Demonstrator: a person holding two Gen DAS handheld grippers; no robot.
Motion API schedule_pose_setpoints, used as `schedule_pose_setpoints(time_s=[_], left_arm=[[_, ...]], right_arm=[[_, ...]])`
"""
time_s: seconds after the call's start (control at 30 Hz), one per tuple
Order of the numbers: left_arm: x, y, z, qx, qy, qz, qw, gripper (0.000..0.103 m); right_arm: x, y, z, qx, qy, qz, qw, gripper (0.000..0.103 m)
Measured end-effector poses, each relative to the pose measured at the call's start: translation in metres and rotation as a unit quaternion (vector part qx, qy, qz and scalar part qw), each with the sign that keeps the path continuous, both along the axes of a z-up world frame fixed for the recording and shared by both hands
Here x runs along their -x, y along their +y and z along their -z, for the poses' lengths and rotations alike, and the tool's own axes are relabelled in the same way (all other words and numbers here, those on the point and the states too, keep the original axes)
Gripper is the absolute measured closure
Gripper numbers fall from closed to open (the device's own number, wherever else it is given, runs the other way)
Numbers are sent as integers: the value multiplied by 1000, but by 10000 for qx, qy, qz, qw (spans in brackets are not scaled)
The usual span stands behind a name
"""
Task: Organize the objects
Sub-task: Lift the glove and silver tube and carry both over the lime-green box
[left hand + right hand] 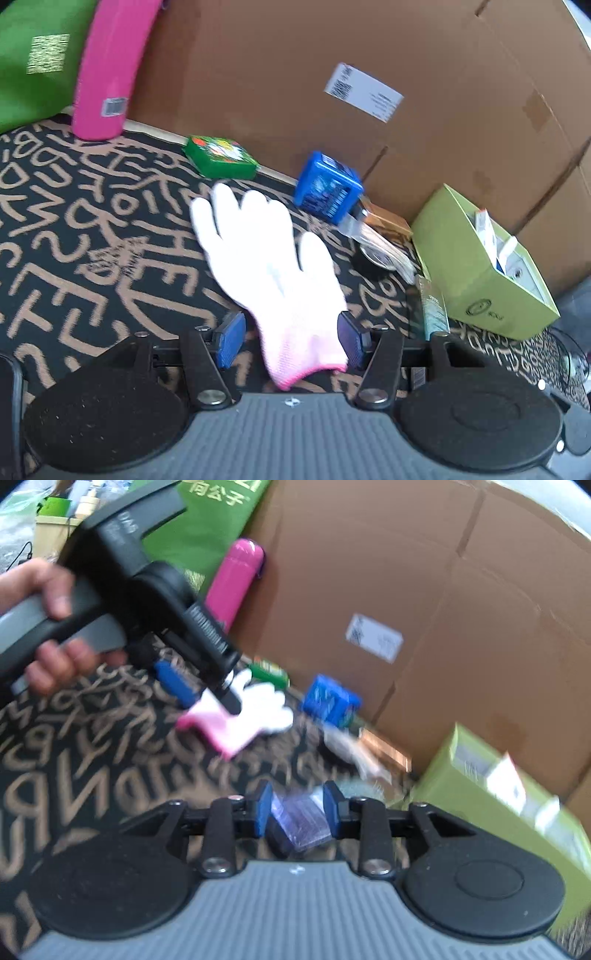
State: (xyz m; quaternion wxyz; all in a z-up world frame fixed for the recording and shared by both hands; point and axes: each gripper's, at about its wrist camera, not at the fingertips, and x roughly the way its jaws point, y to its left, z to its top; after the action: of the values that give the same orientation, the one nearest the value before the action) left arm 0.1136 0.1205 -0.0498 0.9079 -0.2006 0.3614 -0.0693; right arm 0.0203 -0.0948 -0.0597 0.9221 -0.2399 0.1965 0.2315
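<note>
A white glove with a pink cuff (pixel 273 273) lies flat on the patterned rug (pixel 92 221). My left gripper (pixel 291 338) is open, its blue pads on either side of the cuff. The right wrist view shows the left gripper (pixel 207 692) over the glove (pixel 255 709). My right gripper (pixel 297 808) is shut on a small clear-wrapped purple packet (pixel 301 821), held above the rug. A blue box (pixel 327 188), a green tin (pixel 221 157) and a clear wrapped item (pixel 376 247) lie by the cardboard wall.
Large cardboard boxes (pixel 332 74) stand behind. A lime-green open box (pixel 484 266) with small items sits right, also in the right wrist view (pixel 498 794). A pink bottle (pixel 110 66) and a green bag (pixel 33 62) are at the back left.
</note>
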Motion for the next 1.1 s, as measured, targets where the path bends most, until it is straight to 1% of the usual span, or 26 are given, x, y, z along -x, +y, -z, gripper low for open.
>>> schedule_pose_setpoints(time_s=[0.03,0.07,0.1,0.17,0.2,0.23,0.3,0.33,0.37,0.4,0.43,0.47,0.53,0.57,0.67,0.73,0.8,0.83,0.87,0.9,0.93,1.0,1.1], left_arm=[[0,-3,0,-39,-7,24,10000,43],[-1,-6,0,-98,-19,24,9999,41],[-2,-9,0,-174,-25,6,9998,39],[-7,-13,1,-358,-27,-44,9993,34],[-10,-15,1,-451,-44,-53,9990,33],[-14,-16,2,-541,-65,-59,9985,32],[-21,-19,3,-735,-108,-64,9972,30],[-25,-21,3,-819,-118,-41,9966,30],[-27,-23,3,-904,-126,20,9958,34],[-28,-26,3,-1008,-140,163,9947,41],[-28,-30,3,-1102,-167,393,9930,72],[-26,-34,4,-1149,-163,632,9912,88],[-17,-40,5,-1234,-204,900,9881,93],[-10,-45,4,-1328,-237,1060,9852,94],[16,-53,3,-1355,-253,1698,9758,94],[32,-56,2,-1436,-214,1894,9711,93],[38,-57,-1,-1532,-144,1714,9731,83],[38,-56,-2,-1560,-114,1545,9755,64],[35,-55,-4,-1590,-107,1343,9781,41],[32,-54,-5,-1623,-156,1165,9797,32],[29,-54,-7,-1682,-232,984,9805,28],[17,-56,-8,-1822,-268,788,9797,28],[2,-61,-4,-1820,-145,832,9797,31]], right_arm=[[0,-3,-1,-122,117,128,9998,50],[-1,-5,-4,-275,219,304,9989,36],[-5,-6,-7,-439,354,516,9971,32],[-20,-10,-14,-912,665,949,9891,11],[-30,-13,-16,-1171,852,1085,9835,8],[-40,-14,-17,-1444,1044,1206,9766,7],[-53,-18,-15,-1839,1205,1264,9673,7],[-59,-17,-13,-1911,1272,1336,9641,7],[-60,-17,-10,-1876,1280,1391,9639,15],[-61,-16,-7,-1763,1255,1367,9667,25],[-58,-18,-6,-1686,1240,1386,9680,44],[-53,-23,-6,-1757,1249,1330,9674,49],[-44,-35,-8,-1738,1267,1219,9690,56],[-41,-40,-7,-1684,1277,1173,9704,58],[-26,-60,-8,-1491,1356,1118,9731,62],[-19,-72,-10,-1349,1448,1178,9731,62],[-17,-80,-11,-1351,1528,1271,9707,60],[-16,-82,-11,-1433,1511,1310,9693,53],[-17,-82,-11,-1484,1506,1298,9687,43],[-18,-81,-11,-1493,1463,1279,9695,42],[-20,-78,-11,-1455,1405,1280,9709,42],[-26,-73,-8,-1320,1343,1311,9733,42],[-34,-68,-6,-1288,1315,1287,9745,42]])
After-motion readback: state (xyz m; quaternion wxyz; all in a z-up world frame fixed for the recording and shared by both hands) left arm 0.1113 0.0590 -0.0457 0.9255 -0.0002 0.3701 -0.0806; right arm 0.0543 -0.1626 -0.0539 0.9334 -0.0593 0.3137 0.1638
